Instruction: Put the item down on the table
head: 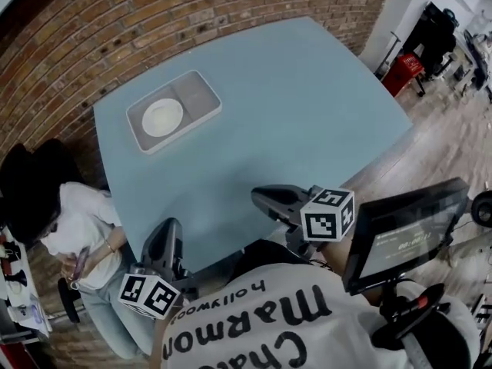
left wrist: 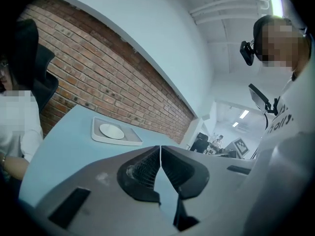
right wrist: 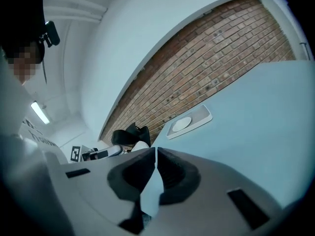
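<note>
so the only candidate for "the item" we can spot is the white plate (head: pixel 162 117), sitting in the bigger left section of a grey tray (head: pixel 198 92), and the smaller section beside it looks bare. the tray lies flat on the pale blue bench (head: pixel 307 106) at the far side, near the corner by the brick wall (head: pixel 115 29) and well apart from both of our tools. neither tool is carrying anything. the left claw (left wrist: pixel 159 149) has its ribbed pads pressed together with nothing between them, and the right claw (right wrist: pixel 156 151) is closed up empty the same way. both hover at the near edge of the bench, pointing roughly toward the tray. our read is that the thing is already down on the bench, so there's nothing left to lower right now. if we did have to move it, the plate looks stiff, thin and smooth. we'd guess light but slippery, and breakable if it's ceramic, which we can't tell. pinching its rim would be the way in. the tray's raised lip looks like the safer hold, taken on the near wall, keeping it level so the plate doesn't slide. a seated person (head: pixel 73 221) is off the bench's left side, clear of all this.
</note>
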A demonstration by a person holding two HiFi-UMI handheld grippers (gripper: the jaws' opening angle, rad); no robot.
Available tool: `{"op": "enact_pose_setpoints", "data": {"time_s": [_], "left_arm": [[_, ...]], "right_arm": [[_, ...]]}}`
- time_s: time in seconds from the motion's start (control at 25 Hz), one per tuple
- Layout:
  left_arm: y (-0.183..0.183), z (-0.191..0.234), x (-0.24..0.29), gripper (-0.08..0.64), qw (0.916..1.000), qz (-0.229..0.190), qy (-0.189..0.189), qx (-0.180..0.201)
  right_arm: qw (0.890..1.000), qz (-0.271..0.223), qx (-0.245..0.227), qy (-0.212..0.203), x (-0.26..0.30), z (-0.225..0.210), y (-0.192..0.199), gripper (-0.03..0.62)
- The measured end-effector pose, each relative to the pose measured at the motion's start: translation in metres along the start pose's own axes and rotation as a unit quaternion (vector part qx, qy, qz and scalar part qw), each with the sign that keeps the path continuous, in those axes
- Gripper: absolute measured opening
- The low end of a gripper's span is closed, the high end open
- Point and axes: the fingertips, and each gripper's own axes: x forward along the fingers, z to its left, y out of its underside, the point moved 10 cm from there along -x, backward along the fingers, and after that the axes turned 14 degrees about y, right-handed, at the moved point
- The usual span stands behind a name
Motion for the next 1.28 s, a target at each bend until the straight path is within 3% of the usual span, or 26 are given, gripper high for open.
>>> {"op": "enact_pose_setpoints", "data": {"time_s": [0.16, 0.32, 0.48, 0.76, 1.28], "left_arm": [[0.008, -0.010, -0.023, 0.012, 0.9999, 0.000, 0.014, -0.007], [0.008, -0.020, -0.042, 0.012, 0.9995, 0.009, 0.029, 0.006], [0.006, -0.019, -0.042, 0.012, 0.9992, 0.015, 0.035, 0.013], [0.002, -0.017, -0.033, 0.012, 0.9986, 0.016, 0.048, 0.017], [-0.003, -0.011, -0.030, 0.012, 0.9984, 0.005, 0.051, 0.024]], "right_arm": [[1.000, -0.017, 0.000, -0.013, -0.015, 0.018, 0.019, 0.011], [1.000, -0.024, -0.015, 0.014, -0.028, 0.036, 0.028, 0.009], [0.999, -0.038, -0.010, 0.029, -0.033, 0.033, 0.023, 0.009], [0.997, -0.039, -0.049, 0.045, -0.035, 0.035, 0.016, 0.009], [0.996, -0.056, -0.065, 0.032, -0.026, 0.042, 0.005, 0.009]]}}
